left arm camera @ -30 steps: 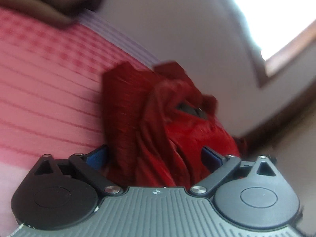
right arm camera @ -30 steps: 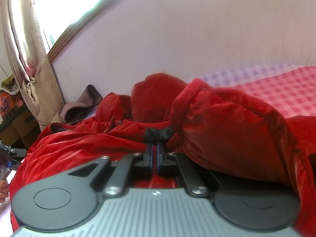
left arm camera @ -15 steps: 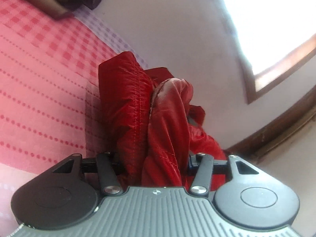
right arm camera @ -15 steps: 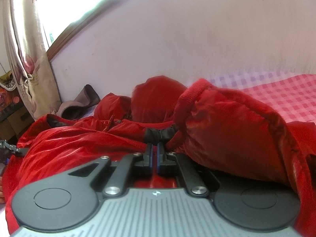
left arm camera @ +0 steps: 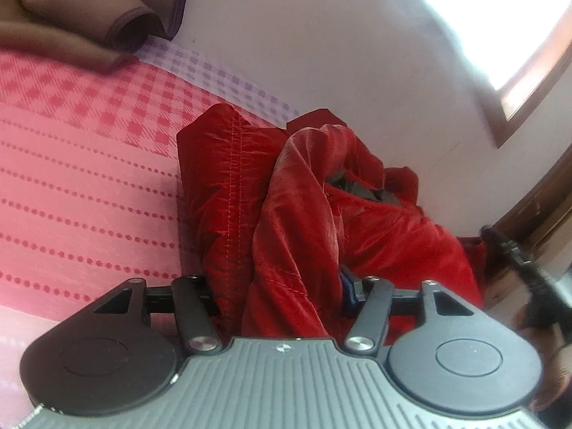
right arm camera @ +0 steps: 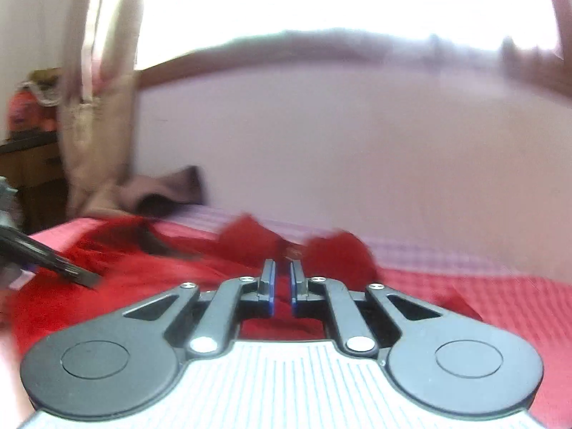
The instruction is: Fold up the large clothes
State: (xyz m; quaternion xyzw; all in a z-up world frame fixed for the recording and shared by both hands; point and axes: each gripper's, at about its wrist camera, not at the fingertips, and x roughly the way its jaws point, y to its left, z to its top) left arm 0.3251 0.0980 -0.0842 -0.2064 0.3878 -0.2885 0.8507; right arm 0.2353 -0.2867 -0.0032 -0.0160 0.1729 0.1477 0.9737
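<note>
A red padded jacket [left arm camera: 393, 236] lies crumpled on a pink checked bed sheet [left arm camera: 89, 178]. My left gripper [left arm camera: 279, 286] has a thick fold of the jacket bunched between its fingers. The fabric fills the gap, and the jaws are opening slightly. One blue pad [left arm camera: 348, 287] shows against the cloth; the other finger is hidden behind the fold. My right gripper [right arm camera: 282, 275] hovers above the jacket [right arm camera: 143, 271]. Its jaws are opening, with a narrow gap and nothing between them. This view is blurred.
A brown cloth [left arm camera: 89, 10] lies at the bed's far end by the pale wall [left arm camera: 357, 53]. A bright window with a wooden frame [left arm camera: 518, 100] and a beige curtain [right arm camera: 100, 125] stand behind. A wooden cabinet [right arm camera: 32, 168] is beside the bed.
The left gripper closed in on the bunched jacket fold. The right gripper let go of the jacket's dark-trimmed edge, rose above the garment and parted its jaws a little.
</note>
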